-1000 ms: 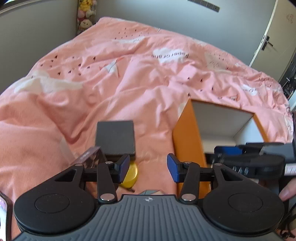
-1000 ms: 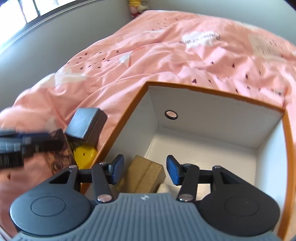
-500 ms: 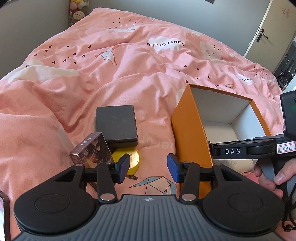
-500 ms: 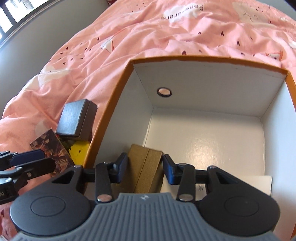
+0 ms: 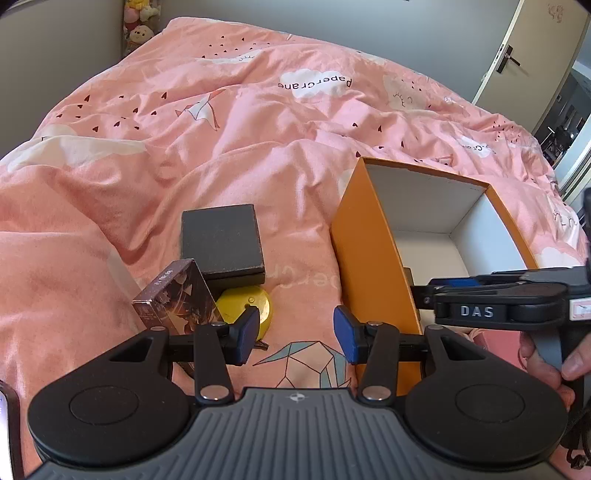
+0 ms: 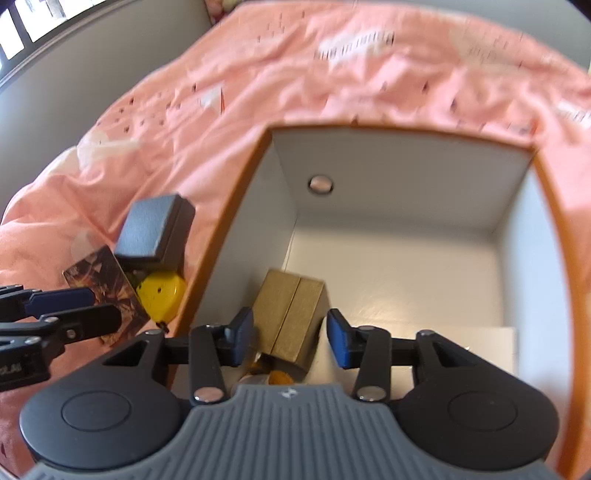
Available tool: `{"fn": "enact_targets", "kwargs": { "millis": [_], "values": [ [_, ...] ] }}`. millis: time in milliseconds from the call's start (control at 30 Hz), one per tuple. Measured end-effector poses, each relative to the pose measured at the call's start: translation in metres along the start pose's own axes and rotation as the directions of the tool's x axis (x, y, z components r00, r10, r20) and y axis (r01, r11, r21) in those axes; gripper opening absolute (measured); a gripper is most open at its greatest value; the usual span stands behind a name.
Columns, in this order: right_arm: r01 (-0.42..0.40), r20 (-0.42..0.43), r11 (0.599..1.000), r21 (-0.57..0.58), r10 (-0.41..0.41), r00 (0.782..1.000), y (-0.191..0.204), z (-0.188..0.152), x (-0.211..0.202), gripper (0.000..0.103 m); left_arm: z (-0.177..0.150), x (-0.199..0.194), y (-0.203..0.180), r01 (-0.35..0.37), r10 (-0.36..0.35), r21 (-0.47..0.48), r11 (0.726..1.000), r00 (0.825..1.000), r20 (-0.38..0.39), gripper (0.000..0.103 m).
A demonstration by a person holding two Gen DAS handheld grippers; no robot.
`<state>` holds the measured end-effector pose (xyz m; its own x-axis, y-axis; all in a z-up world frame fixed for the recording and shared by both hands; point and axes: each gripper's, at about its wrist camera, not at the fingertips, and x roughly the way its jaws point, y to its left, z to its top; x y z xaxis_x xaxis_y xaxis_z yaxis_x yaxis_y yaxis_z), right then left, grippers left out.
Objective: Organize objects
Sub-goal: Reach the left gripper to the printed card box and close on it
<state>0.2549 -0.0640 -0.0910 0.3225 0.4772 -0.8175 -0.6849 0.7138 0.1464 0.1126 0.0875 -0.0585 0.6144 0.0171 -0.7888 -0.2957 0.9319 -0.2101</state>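
Note:
An orange box (image 5: 369,258) with white inside walls (image 6: 369,192) sits open on a pink duvet (image 5: 258,129). A gold-brown box (image 6: 291,314) leans in its near left corner. My right gripper (image 6: 290,336) hangs over that corner; its jaws are opening, with the gold-brown box between them and small gaps at the pads. Left of the orange box lie a black box (image 5: 221,240), a dark patterned box (image 5: 173,295) and a yellow disc (image 5: 240,306). My left gripper (image 5: 295,332) is open over bare duvet beside the disc, holding nothing.
A white card (image 6: 461,347) lies flat in the orange box. A hand (image 5: 546,362) holds the right gripper (image 5: 480,299) over the box's near edge. Plush toys (image 5: 140,22) sit at the bed's far corner, a door (image 5: 517,55) stands far right.
The right gripper's jaws narrowed around the gold-brown box, then widened again, and it moved nearer over the box corner. The left gripper stayed open while its view tilted slightly.

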Motion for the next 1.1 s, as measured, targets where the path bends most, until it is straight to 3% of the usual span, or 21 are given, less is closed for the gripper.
{"fn": "enact_targets", "kwargs": {
  "millis": [100,300,800,1100],
  "values": [
    [0.070,0.071,0.997,-0.023,-0.068,0.995,0.010,-0.003,-0.020,0.052,0.001,-0.002,0.000,0.009,-0.009,-0.005,1.000,1.000,0.005,0.055],
    [0.120,0.175,0.990,-0.077,-0.106,0.979,0.037,-0.012,-0.049,0.054,0.001,-0.008,-0.003,0.015,-0.016,0.018,1.000,1.000,0.026,0.054],
    [0.198,0.247,0.970,-0.138,-0.160,0.956,0.090,-0.033,-0.056,0.054,-0.001,-0.019,0.009,-0.010,0.009,0.036,0.999,0.999,0.031,0.051],
    [0.192,0.212,0.962,-0.195,-0.149,0.966,0.107,-0.035,-0.044,0.047,0.004,-0.019,0.034,0.029,-0.025,0.055,0.998,0.998,-0.063,0.050]
  ]
}}
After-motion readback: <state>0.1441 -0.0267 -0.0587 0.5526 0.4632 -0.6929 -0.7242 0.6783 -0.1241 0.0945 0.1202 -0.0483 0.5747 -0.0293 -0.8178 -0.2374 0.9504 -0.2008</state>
